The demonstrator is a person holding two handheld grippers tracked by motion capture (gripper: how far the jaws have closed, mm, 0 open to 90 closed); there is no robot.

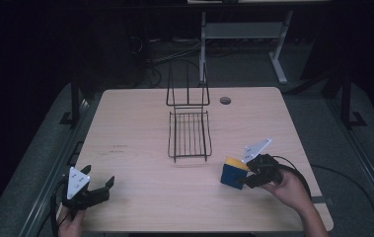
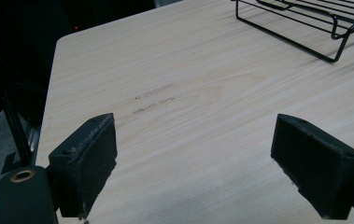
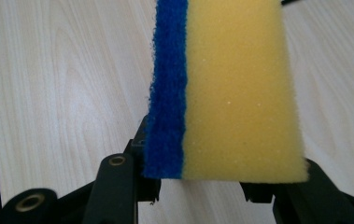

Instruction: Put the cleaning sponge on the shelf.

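A yellow sponge (image 1: 234, 174) with a blue scouring layer stands on edge near the table's front right. My right gripper (image 1: 246, 179) is shut on it, one jaw on the blue face and one on the yellow side. In the right gripper view the sponge (image 3: 230, 93) rises between the jaws of the right gripper (image 3: 207, 181), over the wooden table top. My left gripper (image 1: 98, 177) rests at the front left corner, open. In the left gripper view the left gripper (image 2: 193, 158) has nothing between its pads, just bare wood.
A black wire rack (image 1: 189, 133) with an upright back stands mid-table, toward the far side; its near corner (image 2: 305, 28) appears in the left gripper view. The table (image 1: 135, 123) has a round cable hole (image 1: 225, 100) at the back. Dark floor surrounds the table.
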